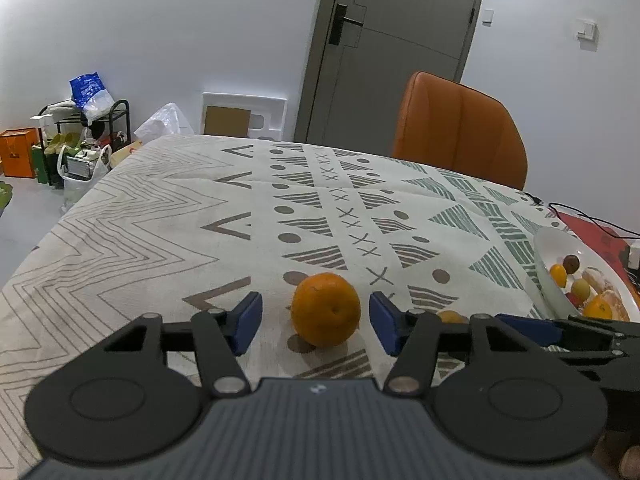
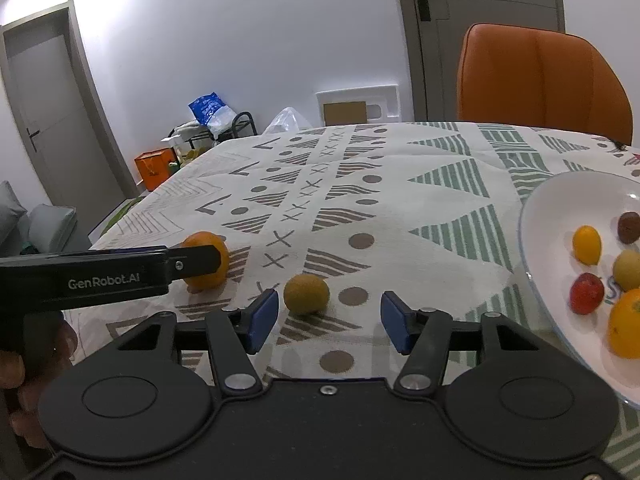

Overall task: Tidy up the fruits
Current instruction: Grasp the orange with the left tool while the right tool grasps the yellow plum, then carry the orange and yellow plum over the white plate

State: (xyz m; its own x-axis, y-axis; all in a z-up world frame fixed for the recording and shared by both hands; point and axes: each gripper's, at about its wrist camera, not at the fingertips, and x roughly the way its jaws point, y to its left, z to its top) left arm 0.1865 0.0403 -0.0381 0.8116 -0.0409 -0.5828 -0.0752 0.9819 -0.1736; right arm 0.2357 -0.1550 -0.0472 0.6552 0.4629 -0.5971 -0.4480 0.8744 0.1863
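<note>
An orange lies on the patterned tablecloth between the blue pads of my open left gripper, not touched. In the right wrist view the same orange sits at the left, partly behind the left gripper's finger. A small yellow-brown fruit lies on the cloth just ahead of my open right gripper, nearer its left pad. A white plate at the right holds several small fruits and an orange. The plate also shows in the left wrist view.
An orange chair stands at the table's far side before a grey door. A black cable and a red mat lie at the far right of the table. Bags and a shoe rack stand on the floor at the left.
</note>
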